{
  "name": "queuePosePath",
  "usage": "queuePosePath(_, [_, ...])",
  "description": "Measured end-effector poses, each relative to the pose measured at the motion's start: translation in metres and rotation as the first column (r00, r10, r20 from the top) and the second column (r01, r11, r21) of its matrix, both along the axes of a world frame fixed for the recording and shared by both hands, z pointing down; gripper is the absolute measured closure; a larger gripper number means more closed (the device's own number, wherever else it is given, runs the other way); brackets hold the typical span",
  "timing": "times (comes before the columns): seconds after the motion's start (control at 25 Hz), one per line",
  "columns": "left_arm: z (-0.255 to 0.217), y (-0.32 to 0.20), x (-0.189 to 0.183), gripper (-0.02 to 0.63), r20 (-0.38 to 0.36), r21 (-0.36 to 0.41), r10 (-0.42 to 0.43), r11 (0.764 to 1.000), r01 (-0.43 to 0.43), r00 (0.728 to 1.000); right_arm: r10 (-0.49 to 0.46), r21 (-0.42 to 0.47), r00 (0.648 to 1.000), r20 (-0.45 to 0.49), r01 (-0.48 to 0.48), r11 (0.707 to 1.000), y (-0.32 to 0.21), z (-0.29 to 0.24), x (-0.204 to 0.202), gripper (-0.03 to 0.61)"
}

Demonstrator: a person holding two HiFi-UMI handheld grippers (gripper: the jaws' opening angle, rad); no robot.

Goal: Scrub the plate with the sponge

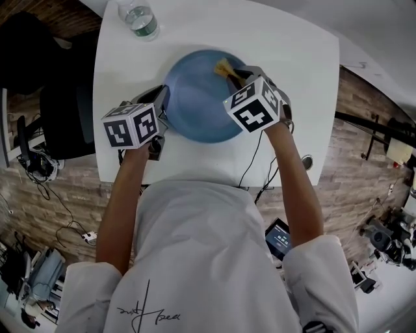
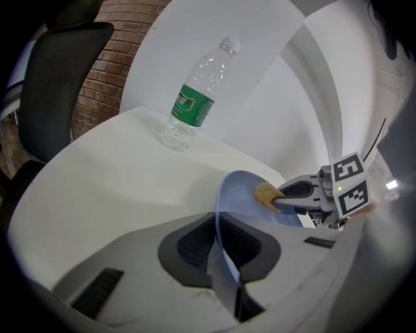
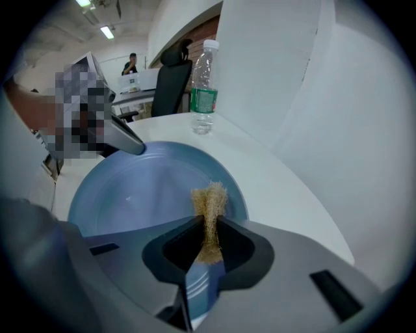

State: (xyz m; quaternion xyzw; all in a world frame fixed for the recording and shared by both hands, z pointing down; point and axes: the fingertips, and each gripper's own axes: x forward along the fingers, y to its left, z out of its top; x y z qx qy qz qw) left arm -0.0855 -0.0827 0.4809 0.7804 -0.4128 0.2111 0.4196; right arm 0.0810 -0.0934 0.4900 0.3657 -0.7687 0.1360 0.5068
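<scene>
White table (image 1: pixel 292 65) — plate (image 1: pixel 195 97) edge clamped, sponge (image 1: pixel 224 67) pinched

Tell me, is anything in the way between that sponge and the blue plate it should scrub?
Nothing visible. The sponge, pinched in the right hand-held gripper, hangs directly over the bare inside of the plate. The left hand-held gripper clamps the plate rim on the opposite side, clear of the sponge.

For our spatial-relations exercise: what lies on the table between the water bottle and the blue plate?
Nothing. Only bare white table separates the water bottle from the plate. The head view shows this most clearly.
</scene>
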Motion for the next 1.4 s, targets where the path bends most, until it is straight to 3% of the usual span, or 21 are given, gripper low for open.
queuePosePath(1.0, [0.010,0.004,0.002,0.607,-0.002,-0.020,-0.013,1.000,0.012,1.000,-0.206,-0.019,0.978,0.044,0.207,0.978,0.026,-0.001,-0.037,0.518])
queuePosePath(1.4, [0.010,0.003,0.004,0.607,-0.001,-0.020,-0.014,1.000,0.014,1.000,-0.304,-0.040,0.951,0.063,0.307,0.951,0.043,-0.001,-0.054,0.517])
